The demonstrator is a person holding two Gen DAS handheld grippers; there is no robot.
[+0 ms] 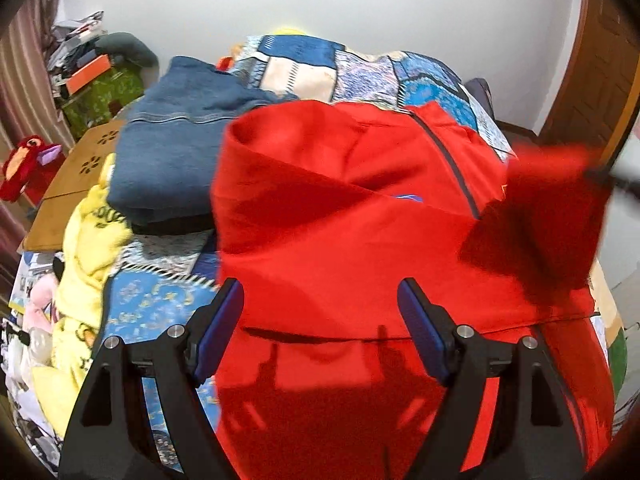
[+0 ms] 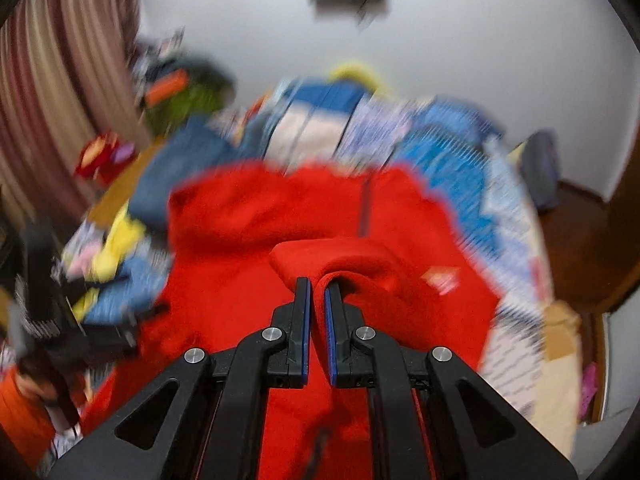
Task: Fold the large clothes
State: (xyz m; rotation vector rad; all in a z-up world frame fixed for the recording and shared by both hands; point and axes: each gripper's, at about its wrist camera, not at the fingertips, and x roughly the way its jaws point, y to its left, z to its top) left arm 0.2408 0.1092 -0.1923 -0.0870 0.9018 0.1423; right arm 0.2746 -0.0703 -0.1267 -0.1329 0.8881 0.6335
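A large red garment (image 1: 340, 208) with a dark zip line lies spread over the patterned bed, its left side folded inward. My left gripper (image 1: 320, 292) hovers open above its near part, nothing between the blue pads. In the right wrist view my right gripper (image 2: 318, 286) is shut on a bunched fold of the red garment (image 2: 248, 208), lifted over the garment's body. From the left wrist view that lifted red flap (image 1: 552, 216) shows blurred at the right, with the right gripper's dark tip at its edge.
A folded blue denim piece (image 1: 176, 152) lies on the bed left of the red garment. Yellow cloth (image 1: 84, 264) is heaped at the left edge beside a wooden board (image 1: 76, 176). The patterned bedspread (image 1: 360, 68) extends behind. A wooden door (image 1: 600, 80) stands right.
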